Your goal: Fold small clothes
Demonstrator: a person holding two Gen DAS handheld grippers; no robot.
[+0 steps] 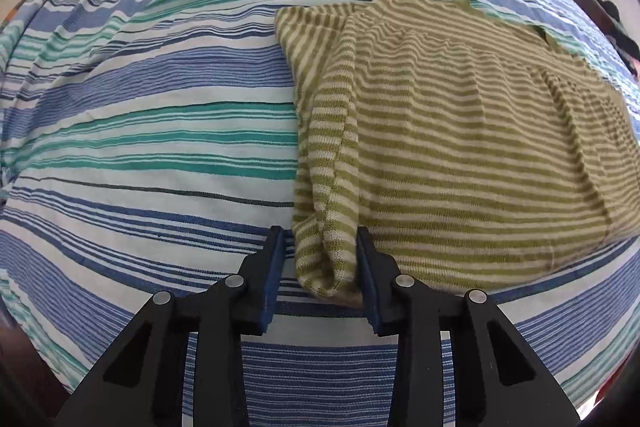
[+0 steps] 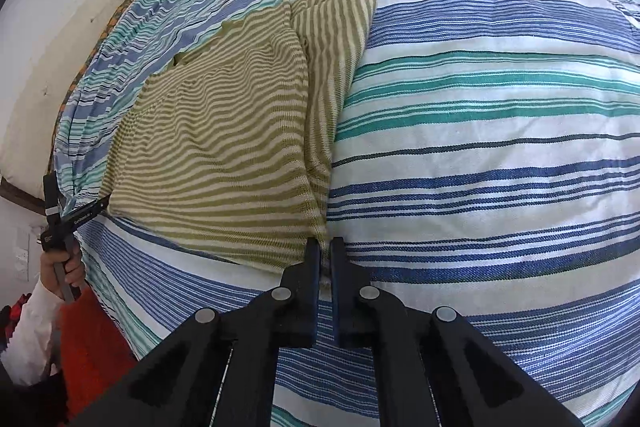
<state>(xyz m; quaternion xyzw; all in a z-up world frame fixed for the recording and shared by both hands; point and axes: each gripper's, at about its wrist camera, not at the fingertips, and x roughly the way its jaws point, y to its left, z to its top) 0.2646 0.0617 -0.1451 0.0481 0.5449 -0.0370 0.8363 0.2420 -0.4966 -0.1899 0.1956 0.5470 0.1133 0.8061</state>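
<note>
Two grippers are at the near edge of one green-and-cream striped garment (image 1: pixel 460 155), which lies partly folded on a bed covered by a blue, teal and white striped sheet (image 1: pixel 160 131). The left gripper (image 1: pixel 320 259) stands spread, with the garment's near left corner, a rolled fold of knit, bunched between its blue pads (image 1: pixel 276 267); the cloth touches the right-hand pad, but a gap shows on the other side, so no firm pinch is confirmed. The right gripper (image 2: pixel 325 259) has its jaws pressed nearly together at the garment's near right corner (image 2: pixel 316 227); whether fabric is actually caught between them cannot be told from this view. A hand (image 2: pixel 64 267) holding the other tool is visible at the far left of the right wrist view. Judgement: both corners should be secured equally before any lift. Recommended practice is to close the left jaws fully on both layers, then raise the corners together, keeping the edge taut and level so the fold lands square.
</note>
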